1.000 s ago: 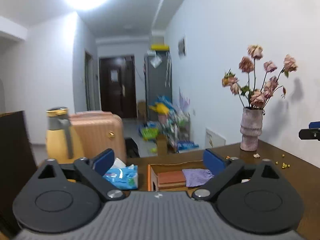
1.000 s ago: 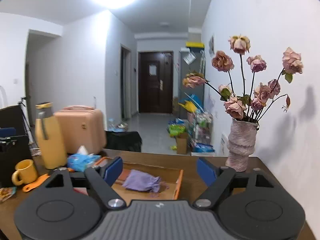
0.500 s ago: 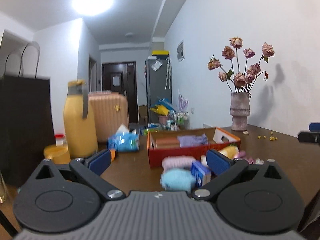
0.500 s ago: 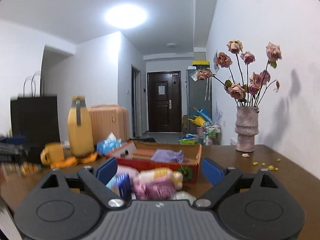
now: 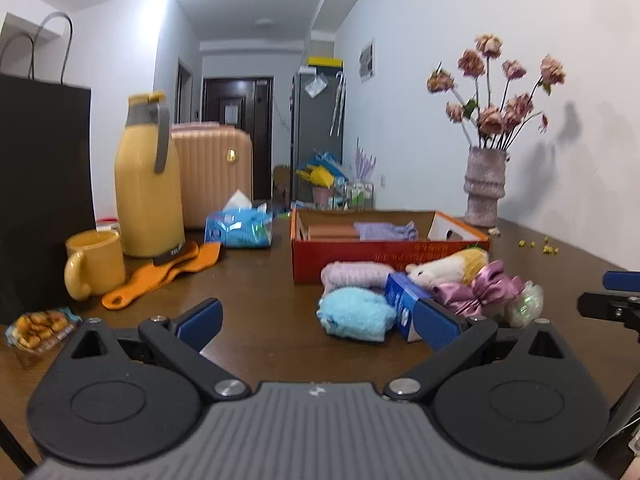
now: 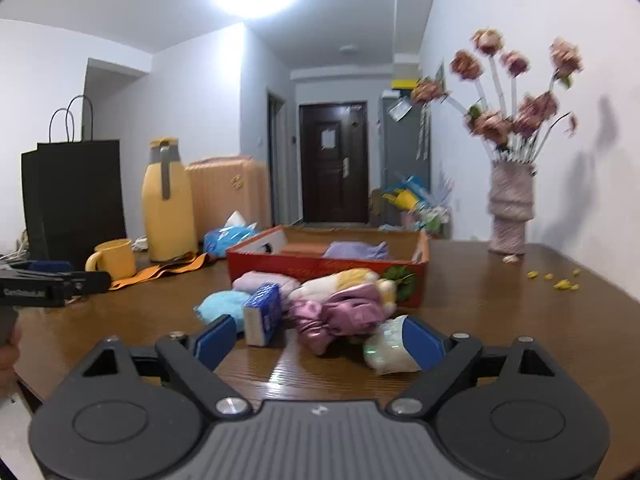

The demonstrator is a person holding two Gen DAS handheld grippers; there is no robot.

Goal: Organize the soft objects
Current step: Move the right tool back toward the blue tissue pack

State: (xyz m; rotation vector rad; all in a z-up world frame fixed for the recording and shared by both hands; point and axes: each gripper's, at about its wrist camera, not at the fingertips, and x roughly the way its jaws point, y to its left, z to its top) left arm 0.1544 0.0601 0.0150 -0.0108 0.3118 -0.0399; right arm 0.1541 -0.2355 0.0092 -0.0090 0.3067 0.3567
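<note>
A pile of soft things lies on the brown table before a red cardboard box (image 5: pixel 390 256): a light blue fluffy piece (image 5: pixel 354 318), a pink roll (image 5: pixel 354 274), a white-yellow plush (image 5: pixel 448 268), a pink satin bow (image 5: pixel 480 288), a white-green bundle (image 6: pixel 386 350) and a small blue carton (image 6: pixel 262 312). A purple cloth (image 5: pixel 384 230) lies in the box. My left gripper (image 5: pixel 318 322) is open, with the blue piece just ahead of its tips. My right gripper (image 6: pixel 320 340) is wide, its jaws closing slightly. The bow lies just beyond its tips and nothing is pressed.
At the left stand a yellow jug (image 5: pixel 146 184), a yellow mug (image 5: pixel 94 264), an orange utensil (image 5: pixel 160 276), a tissue pack (image 5: pixel 240 230) and a black paper bag (image 5: pixel 40 184). A vase of dried flowers (image 5: pixel 484 188) stands at the back right, with yellow crumbs (image 5: pixel 538 244) near it.
Both grippers have sunk toward the table and come nearer the pile, which was out of view a second ago. Both stay wide, holding nothing.
</note>
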